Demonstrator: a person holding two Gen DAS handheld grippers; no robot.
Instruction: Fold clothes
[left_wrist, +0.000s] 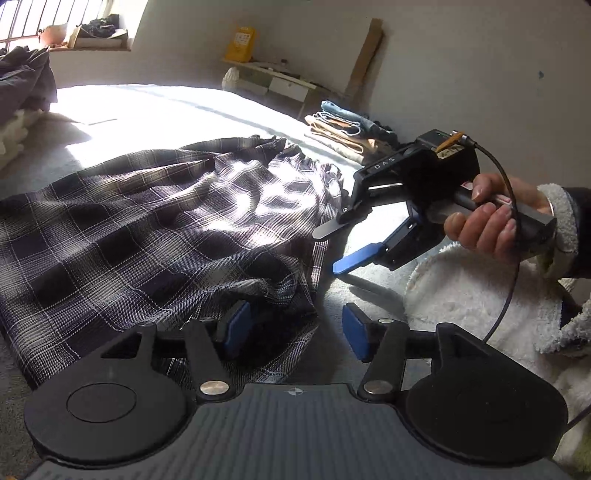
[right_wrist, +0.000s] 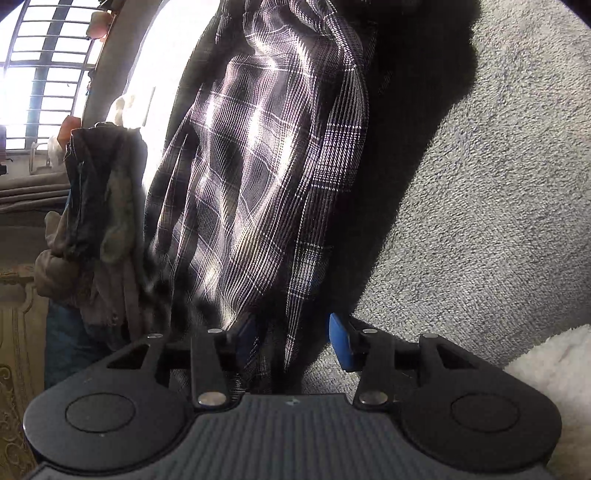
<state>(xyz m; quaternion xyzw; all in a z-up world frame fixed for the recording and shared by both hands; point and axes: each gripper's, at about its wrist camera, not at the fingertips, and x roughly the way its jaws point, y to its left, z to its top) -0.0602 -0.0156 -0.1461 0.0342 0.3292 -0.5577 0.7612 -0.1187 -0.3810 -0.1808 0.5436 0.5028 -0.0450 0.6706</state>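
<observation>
Left wrist view: we see one plaid garment (left_wrist: 159, 229) spread, rumpled, on the grey bed cover (left_wrist: 362, 295), long axis running from near-left toward the far folded stack (left_wrist: 351, 134), which sits just beyond the garment's far end. We count roughly four or five pieces in that stack, can't separate them cleanly. Our left gripper (left_wrist: 295, 330) is at the garment's near right corner, jaws apart, left pad over the cloth edge, right pad over bare cover, clamped on nothing. The right gripper (left_wrist: 338, 249), held in a hand (left_wrist: 480, 221), is at the garment's right edge, fingers spread. Right wrist view: our right gripper (right_wrist: 291, 339) shows jaws apart with the plaid hem between the pads, garment stretching straight ahead; no clamp visible. One dark clothes heap (right_wrist: 96, 206) left of the garment. Both grippers sit about equally close to that right edge.
</observation>
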